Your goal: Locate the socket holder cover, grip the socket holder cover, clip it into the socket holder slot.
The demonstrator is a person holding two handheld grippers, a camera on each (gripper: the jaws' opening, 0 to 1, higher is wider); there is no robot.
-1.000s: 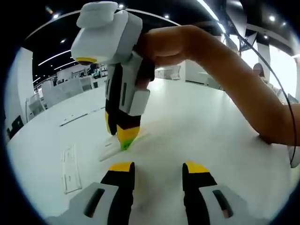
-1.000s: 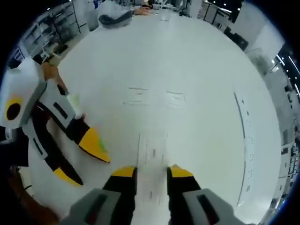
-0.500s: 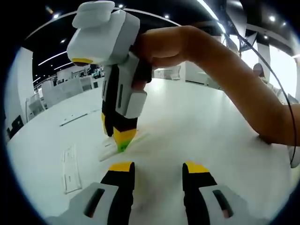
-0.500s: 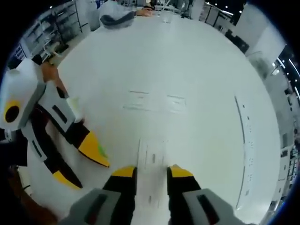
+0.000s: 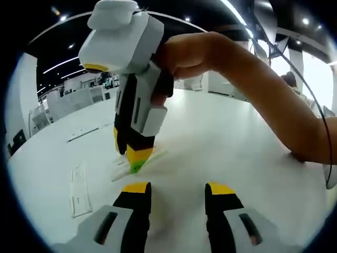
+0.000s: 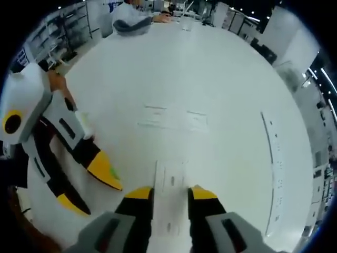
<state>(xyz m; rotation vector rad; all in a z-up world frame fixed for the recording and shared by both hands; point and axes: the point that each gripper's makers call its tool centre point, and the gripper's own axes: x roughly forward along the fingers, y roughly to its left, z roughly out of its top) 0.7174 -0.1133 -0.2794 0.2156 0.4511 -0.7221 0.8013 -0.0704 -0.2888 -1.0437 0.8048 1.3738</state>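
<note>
R gripper [image 6: 170, 194] pinches the flat white socket holder cover [image 6: 169, 182] lying on the white table [image 6: 221, 79], L-view showing its tips down on that strip, while L gripper [image 5: 180, 190] sits open, nothing between jaws, w/ long slotted strip [image 6: 275, 174] far right in R-view.

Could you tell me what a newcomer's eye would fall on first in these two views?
In the left gripper view, the right gripper, held by a hand, points steeply down at a pale strip on the white table, its yellow jaws close around it. In the right gripper view, that strip runs between its jaws, with the left gripper open at the left.
</note>
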